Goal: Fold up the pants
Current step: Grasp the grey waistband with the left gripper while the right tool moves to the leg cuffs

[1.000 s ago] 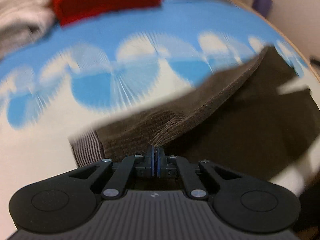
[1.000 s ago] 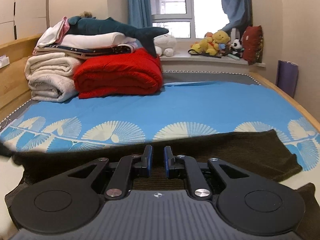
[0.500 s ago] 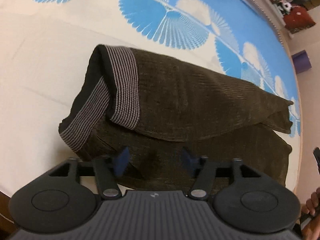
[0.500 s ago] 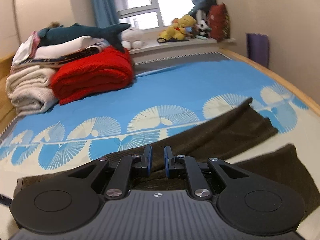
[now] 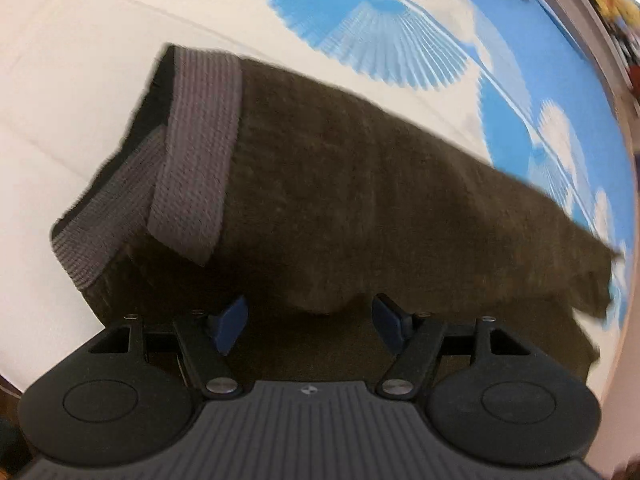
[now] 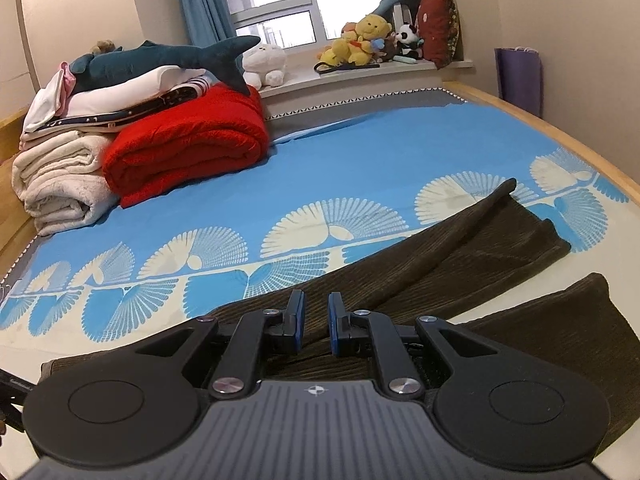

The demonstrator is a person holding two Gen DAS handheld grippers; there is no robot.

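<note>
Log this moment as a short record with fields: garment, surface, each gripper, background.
garment: dark brown pants, one leg folded over the other, grey ribbed waistband showing
surface: bed sheet in blue with white fan print
left gripper: jaws wide apart, holding nothing, above the pants
right gripper: jaws narrowly apart, over the pants
background: red blanket, plush shark

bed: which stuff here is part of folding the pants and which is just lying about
Part of the job:
pants, brown, half folded on the sheet
left claw, open over them
right claw, slightly open, gripping nothing

Just lying about:
red blanket
white towels
shark
plush toys on the sill
purple bag
</note>
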